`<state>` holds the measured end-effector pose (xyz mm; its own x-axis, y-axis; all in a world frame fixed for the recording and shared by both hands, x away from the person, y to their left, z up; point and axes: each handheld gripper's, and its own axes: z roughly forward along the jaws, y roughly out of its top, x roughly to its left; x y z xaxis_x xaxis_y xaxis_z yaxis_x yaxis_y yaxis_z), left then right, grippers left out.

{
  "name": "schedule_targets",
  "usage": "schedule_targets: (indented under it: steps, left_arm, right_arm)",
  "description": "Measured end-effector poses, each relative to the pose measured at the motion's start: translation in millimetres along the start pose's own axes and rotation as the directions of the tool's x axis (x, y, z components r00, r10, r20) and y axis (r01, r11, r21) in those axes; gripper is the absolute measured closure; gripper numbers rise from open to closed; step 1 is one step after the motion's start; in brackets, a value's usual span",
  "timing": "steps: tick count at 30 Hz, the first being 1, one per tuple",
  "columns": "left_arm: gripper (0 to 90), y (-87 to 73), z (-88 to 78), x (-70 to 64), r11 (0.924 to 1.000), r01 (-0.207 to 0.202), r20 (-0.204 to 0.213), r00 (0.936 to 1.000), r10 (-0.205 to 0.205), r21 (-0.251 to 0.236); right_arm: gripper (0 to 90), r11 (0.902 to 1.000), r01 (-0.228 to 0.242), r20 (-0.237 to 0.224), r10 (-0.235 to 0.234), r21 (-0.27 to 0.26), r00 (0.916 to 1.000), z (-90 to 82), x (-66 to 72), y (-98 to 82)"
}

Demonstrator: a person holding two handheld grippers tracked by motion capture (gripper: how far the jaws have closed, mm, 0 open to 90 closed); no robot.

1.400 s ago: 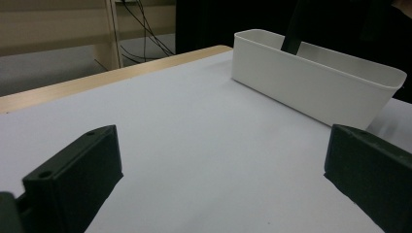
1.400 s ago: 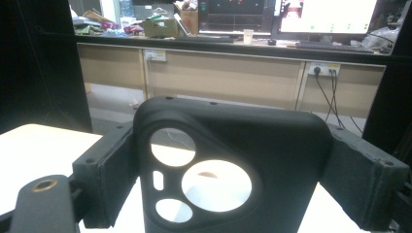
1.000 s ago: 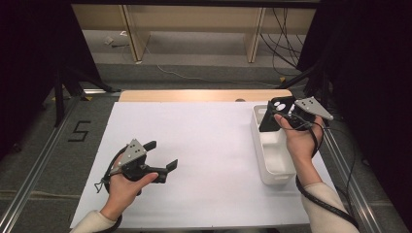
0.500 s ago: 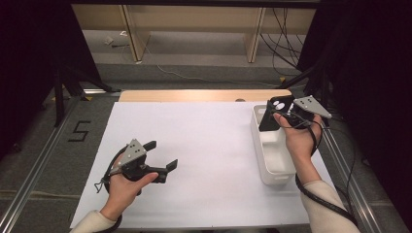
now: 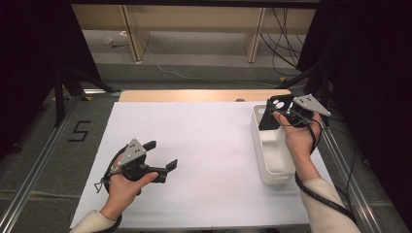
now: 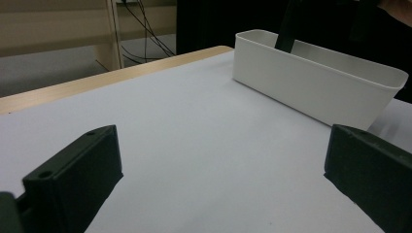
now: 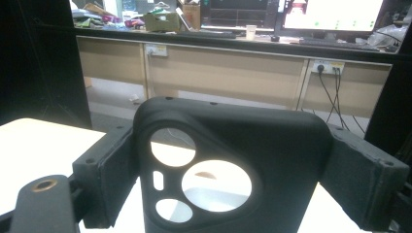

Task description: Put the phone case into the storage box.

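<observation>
Grippers at work over a white-covered table [image 5: 209,141]: the right gripper [image 5: 278,112] pinches a black phone case [image 7: 228,170] between its jaws — the pads press both side edges, as the right gripper view shows — and holds it upright above the far end of a white bin [image 5: 272,155] at the table's right edge. The case's camera cutouts (one large, several smaller) face the gripper's own camera. The left gripper [image 5: 160,155] hovers low over the table's near left, well apart from the bin, its jaws spread wide on nothing — bare tabletop lies between them in the left gripper view.
</observation>
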<state>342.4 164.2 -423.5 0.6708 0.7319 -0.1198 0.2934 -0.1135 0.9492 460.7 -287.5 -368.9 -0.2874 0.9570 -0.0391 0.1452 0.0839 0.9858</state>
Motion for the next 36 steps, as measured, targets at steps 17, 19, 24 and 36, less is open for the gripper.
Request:
schedule_targets:
  steps: [17, 19, 24, 36]
  left_arm:
    - [0.0, -0.4, 0.2, 0.5, 1.0, -0.003, 0.001, 1.0, 0.003, 0.002]
    - [0.0, -0.3, 0.2, 0.4, 1.0, -0.003, 0.001, 1.0, 0.003, 0.002]
    - [0.0, -0.3, 0.2, 0.5, 1.0, -0.002, 0.001, 1.0, 0.002, 0.001]
    - [0.0, -0.5, 0.4, 0.5, 1.0, -0.001, 0.001, 1.0, 0.001, 0.001]
  right_arm:
    - [15.0, 1.0, 0.004, -0.005, -0.004, 0.009, 1.0, 7.3, -0.8, -0.6]
    - [15.0, 0.9999, 0.008, -0.007, -0.008, 0.009, 1.0, 8.3, -0.9, -0.7]
    - [15.0, 0.9999, 0.007, -0.005, -0.007, 0.014, 1.0, 10.7, -1.6, -1.6]
    - [15.0, 0.9998, 0.007, -0.002, -0.007, 0.019, 1.0, 14.9, -4.1, -3.6]
